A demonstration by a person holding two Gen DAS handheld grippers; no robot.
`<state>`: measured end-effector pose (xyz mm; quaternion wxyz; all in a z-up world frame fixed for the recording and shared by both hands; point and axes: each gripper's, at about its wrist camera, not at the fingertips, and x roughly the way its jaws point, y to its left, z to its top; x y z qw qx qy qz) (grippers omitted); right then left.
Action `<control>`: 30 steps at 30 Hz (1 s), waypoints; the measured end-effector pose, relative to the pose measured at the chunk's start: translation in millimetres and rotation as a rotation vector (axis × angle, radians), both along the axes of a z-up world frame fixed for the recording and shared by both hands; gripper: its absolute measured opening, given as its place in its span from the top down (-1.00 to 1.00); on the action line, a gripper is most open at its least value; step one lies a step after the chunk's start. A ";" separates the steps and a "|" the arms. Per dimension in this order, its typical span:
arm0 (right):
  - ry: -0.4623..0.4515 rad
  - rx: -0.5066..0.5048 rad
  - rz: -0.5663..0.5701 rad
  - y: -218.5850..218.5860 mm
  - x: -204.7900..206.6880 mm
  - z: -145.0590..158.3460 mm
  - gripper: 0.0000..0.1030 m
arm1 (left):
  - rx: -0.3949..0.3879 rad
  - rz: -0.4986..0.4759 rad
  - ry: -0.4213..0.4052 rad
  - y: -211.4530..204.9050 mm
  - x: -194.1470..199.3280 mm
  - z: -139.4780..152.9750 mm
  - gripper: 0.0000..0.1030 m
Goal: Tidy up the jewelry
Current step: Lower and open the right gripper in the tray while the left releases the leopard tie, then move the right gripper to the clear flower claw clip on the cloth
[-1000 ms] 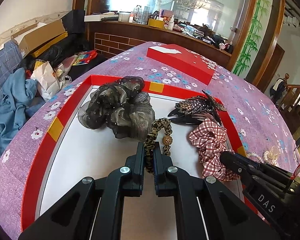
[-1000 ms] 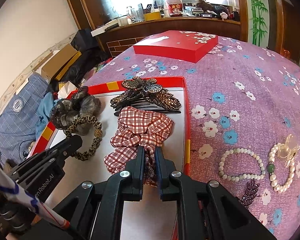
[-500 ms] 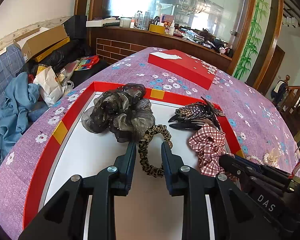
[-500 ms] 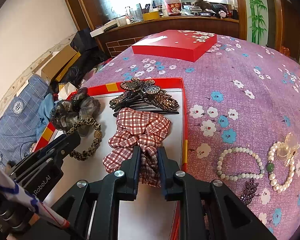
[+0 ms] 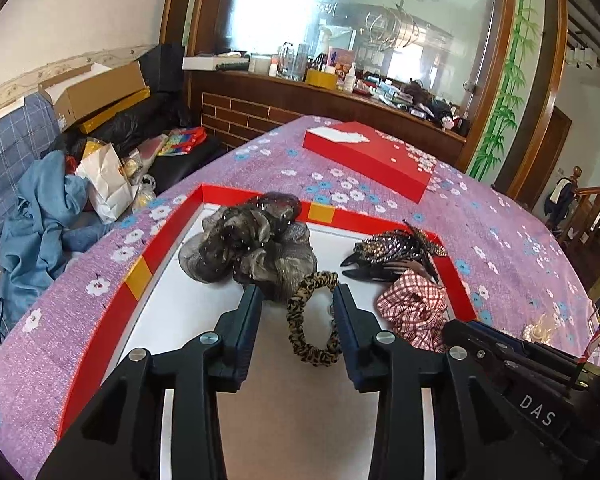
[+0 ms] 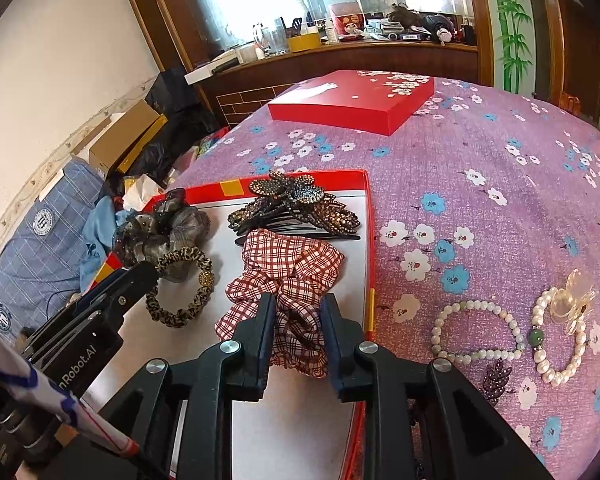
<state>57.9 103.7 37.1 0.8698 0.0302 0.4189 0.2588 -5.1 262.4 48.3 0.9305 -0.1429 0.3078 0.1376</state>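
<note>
1. Now my left tongs (image 5: 297, 304) tilted down over the white floor of the red tray (image 5: 136, 300). Their jaws had just been opening and stood parted on either side of the leopard-print hair tie (image 5: 312, 320); whether the right pad brushed it, I could not tell.
2. That hair tie lay flat, an oval loop with its long axis running away from me along the line of the fingers, its far end just beside the dark gauze scrunchie (image 5: 248, 248).
3. My right tongs (image 6: 298, 312) tilted down likewise. Their jaws had just been opening too, and the near folds of the red plaid scrunchie (image 6: 288, 264) sat between the pads, loose, with gaps showing.
4. Beyond the plaid scrunchie lay the rhinestone hair comb (image 6: 296, 204), lying crosswise.
5. Off to the right of my right tongs, outside the tray on the purple flowered cloth (image 6: 500, 184), lay two pearl bracelets (image 6: 476, 332).
</note>
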 end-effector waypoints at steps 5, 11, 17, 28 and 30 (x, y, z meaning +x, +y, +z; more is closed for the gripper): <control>-0.002 0.006 -0.003 -0.4 0.8 1.3 0.50 | 0.005 0.011 -0.048 -0.7 -6.3 7.4 0.19; -0.020 0.023 -0.007 -3.6 0.2 9.9 0.50 | 0.026 0.016 -0.087 -4.3 -10.3 13.7 0.19; 0.022 0.100 -0.030 -19.7 -0.4 21.9 0.33 | 0.047 0.026 -0.151 -7.0 -17.2 21.7 0.09; 0.033 0.145 -0.179 -106.0 -10.9 40.0 0.31 | 0.056 -0.004 -0.135 -12.4 -15.6 21.5 0.08; 0.033 0.129 -0.230 -129.5 -10.2 39.4 0.28 | 0.061 -0.033 -0.124 -19.3 -16.9 23.3 0.08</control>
